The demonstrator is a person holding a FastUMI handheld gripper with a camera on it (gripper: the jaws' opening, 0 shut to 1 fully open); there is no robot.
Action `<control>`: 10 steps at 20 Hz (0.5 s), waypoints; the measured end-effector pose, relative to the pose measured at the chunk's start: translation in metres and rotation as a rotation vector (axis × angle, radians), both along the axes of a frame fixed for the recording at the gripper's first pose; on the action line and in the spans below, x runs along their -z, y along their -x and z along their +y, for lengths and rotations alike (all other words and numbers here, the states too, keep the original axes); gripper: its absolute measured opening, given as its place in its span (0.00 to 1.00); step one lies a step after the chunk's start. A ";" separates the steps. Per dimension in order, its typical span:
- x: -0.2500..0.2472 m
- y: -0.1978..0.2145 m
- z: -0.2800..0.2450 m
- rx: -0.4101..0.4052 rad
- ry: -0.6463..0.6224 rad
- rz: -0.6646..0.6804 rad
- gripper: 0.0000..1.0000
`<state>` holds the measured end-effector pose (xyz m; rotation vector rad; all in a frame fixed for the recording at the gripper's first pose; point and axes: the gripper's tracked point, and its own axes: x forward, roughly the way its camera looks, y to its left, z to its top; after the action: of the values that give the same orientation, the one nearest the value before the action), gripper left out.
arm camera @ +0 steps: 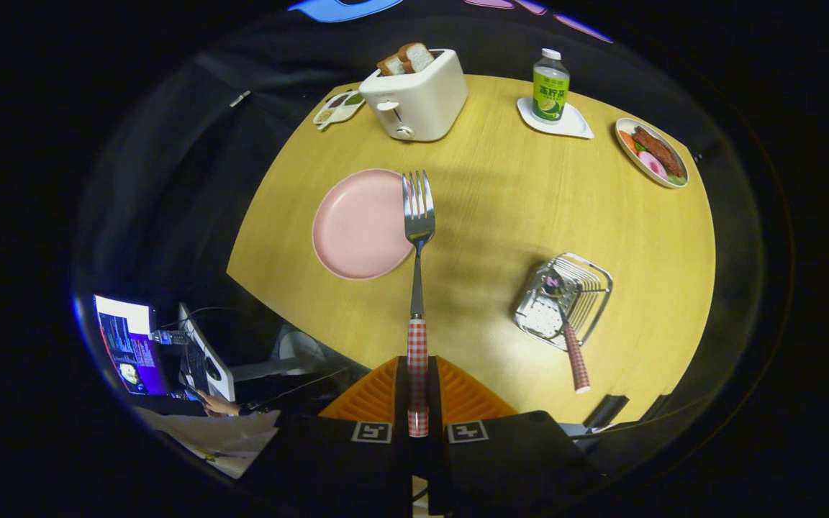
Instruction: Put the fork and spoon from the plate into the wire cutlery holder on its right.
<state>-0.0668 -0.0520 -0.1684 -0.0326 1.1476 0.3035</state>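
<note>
The steel fork with the red-checked handle (418, 237) is clamped by its handle between the jaws of the gripper (418, 403), tines out ahead, above the yellow wooden bench (501, 216) beside the empty pink round plate (357, 224). The matching spoon (565, 324) already lies in the wire cutlery holder (565, 306). Best to swing right, tilt the tines down over the open wires clear of the spoon, then release low.

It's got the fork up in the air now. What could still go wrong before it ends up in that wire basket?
The gripper pinches only the end of the fork handle, so the long fork might swing or slip. The spoon already lies in the small wire cutlery holder with its handle poking out, so the fork could knock it or tip the holder.
</note>
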 end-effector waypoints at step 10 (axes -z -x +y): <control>-0.014 0.032 -0.099 -0.013 0.176 0.219 0.13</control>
<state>-0.0989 -0.1506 -0.1540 -0.1652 1.3897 0.2208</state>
